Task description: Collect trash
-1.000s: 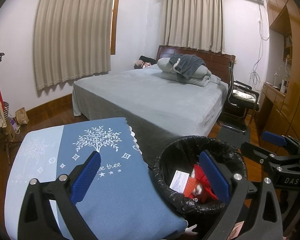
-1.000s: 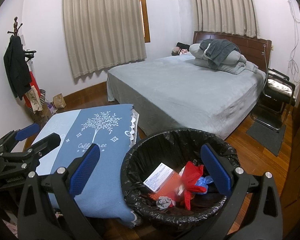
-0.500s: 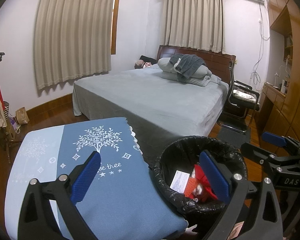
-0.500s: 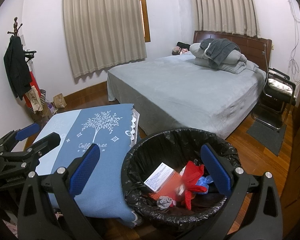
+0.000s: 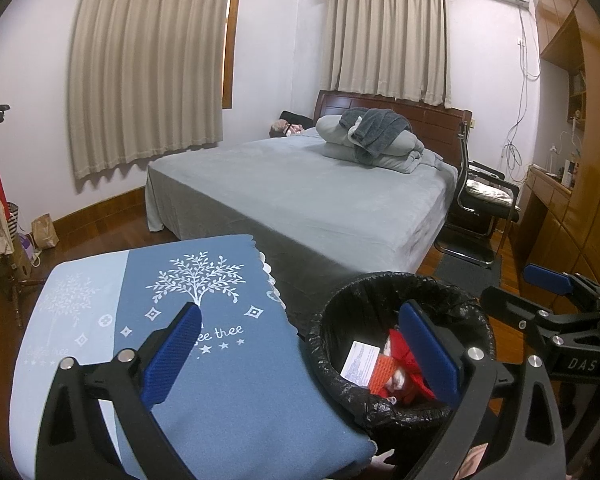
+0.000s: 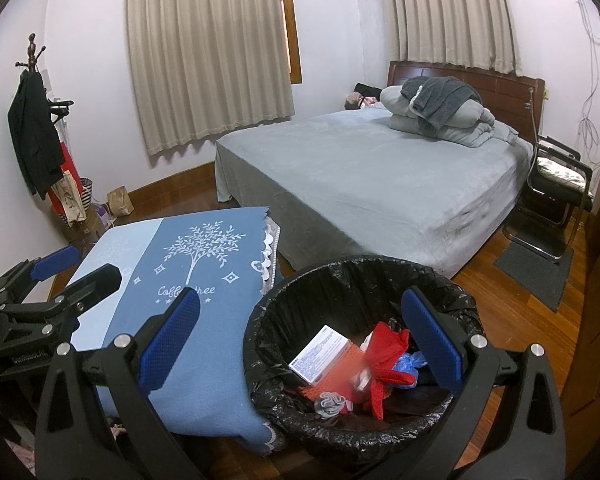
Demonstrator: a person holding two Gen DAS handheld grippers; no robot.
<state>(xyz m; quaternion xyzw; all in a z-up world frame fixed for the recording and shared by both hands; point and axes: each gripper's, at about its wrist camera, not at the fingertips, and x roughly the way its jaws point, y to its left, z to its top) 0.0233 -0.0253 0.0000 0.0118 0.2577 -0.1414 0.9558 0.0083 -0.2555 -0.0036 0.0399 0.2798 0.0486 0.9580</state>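
Both grippers have their blue-padded fingers spread wide with nothing between them: left gripper (image 5: pixel 300 352) sits over the near edge of the blue cloth and the bin rim, right gripper (image 6: pixel 312 338) hangs above the bin mouth. Left finger pad (image 5: pixel 171 356) is over the cloth, its right pad (image 5: pixel 428 354) over the bin. Right gripper also shows from the left camera, off to the right at the frame edge (image 5: pixel 556 300), jaws apart there too; left gripper shows in the right camera at far left (image 6: pixel 64 272), likewise spread. Trash bin (image 6: pixel 268 320) has a black liner and stands on the wood floor (image 6: pixel 496 280), just beside the low table covered by the blue cloth (image 6: pixel 204 256) with the white tree print. Trash is inside the bin: white printed box (image 6: pixel 320 354) lying on an orange mesh piece (image 6: pixel 332 380), red crumpled wrapper (image 6: pixel 384 346), small blue knotted bag (image 6: pixel 410 362), grey crumpled bit (image 6: pixel 330 402) near the front wall. Cloth top carries no loose items in either view. Behind: bed (image 6: pixel 380 184) with grey cover and a folded quilt (image 6: pixel 440 116) at the headboard, black chair (image 6: pixel 556 188) beside the bed, coat rack (image 6: pixel 32 120) with dark clothes at left, paper bag (image 6: pixel 120 200) by the skirting.
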